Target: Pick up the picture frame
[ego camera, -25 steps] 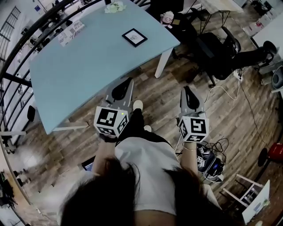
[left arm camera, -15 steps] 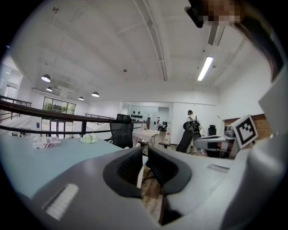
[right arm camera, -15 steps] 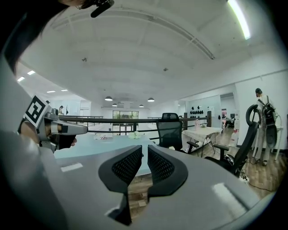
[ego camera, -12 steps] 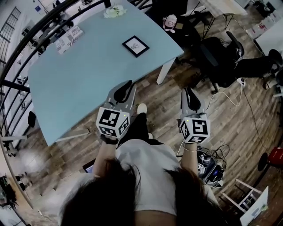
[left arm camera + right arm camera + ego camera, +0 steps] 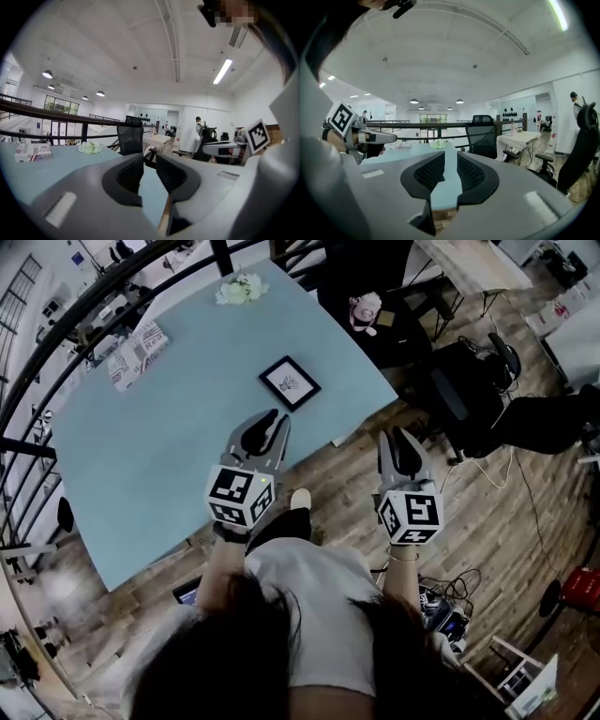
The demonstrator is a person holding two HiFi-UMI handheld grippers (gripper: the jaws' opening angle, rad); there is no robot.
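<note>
Jaws narrowly apart, empty: right gripper [image 5: 401,437] just been opening; left gripper [image 5: 270,420] alike.

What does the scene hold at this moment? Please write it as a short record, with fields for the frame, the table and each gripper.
picture frame: lies flat on the table, near its right edge, untouched
table: light blue; white flowers and a printed box at its far side
left gripper: over the table's near part, short of the frame; jaws apart, empty
right gripper: above the wooden floor, beside the table; jaws have just been opening, nothing between them
</note>
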